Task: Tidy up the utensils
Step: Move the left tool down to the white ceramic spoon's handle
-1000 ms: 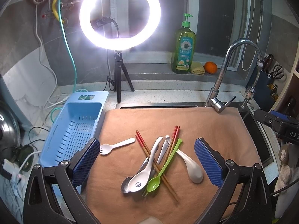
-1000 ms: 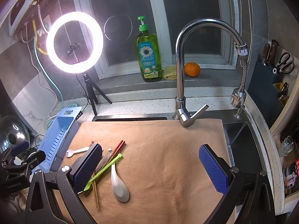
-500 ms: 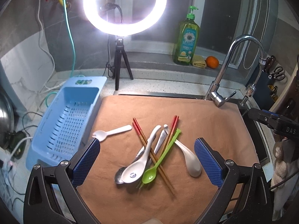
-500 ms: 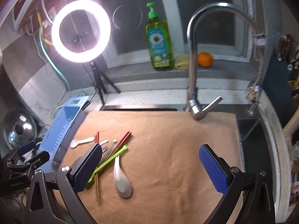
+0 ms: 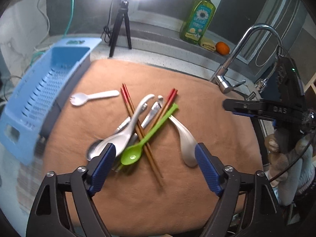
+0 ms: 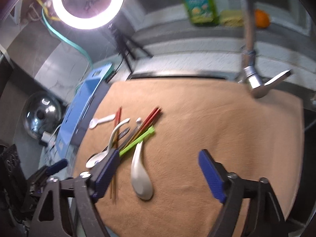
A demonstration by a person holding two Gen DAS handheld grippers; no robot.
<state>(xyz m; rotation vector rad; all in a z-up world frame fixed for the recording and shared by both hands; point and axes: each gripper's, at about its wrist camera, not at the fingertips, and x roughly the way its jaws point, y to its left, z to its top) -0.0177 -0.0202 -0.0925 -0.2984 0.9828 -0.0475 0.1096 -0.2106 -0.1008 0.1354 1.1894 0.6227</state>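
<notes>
A pile of utensils lies on the tan mat [image 5: 207,106]: a green spoon [image 5: 146,138], two pairs of red-tipped chopsticks [image 5: 128,106], a white ceramic spoon [image 5: 128,126] over a metal spoon [image 5: 94,150], and another white ceramic spoon [image 5: 183,138]. A white spork [image 5: 92,97] lies apart to the left. My left gripper [image 5: 156,158] is open just above the pile's near end, holding nothing. My right gripper [image 6: 158,164] is open over the white spoon [image 6: 141,179], with the pile [image 6: 136,138] at its left finger.
A blue drain basket [image 5: 41,98] stands left of the mat. A faucet [image 5: 237,65] stands at the back right. A ring light tripod [image 5: 120,27], soap bottle [image 5: 199,19] and orange [image 5: 222,47] stand behind. A pot lid [image 6: 40,114] lies far left.
Both grippers have moved down and forward toward the utensil pile, tilting downward; both stayed open. The utensils have not moved.
</notes>
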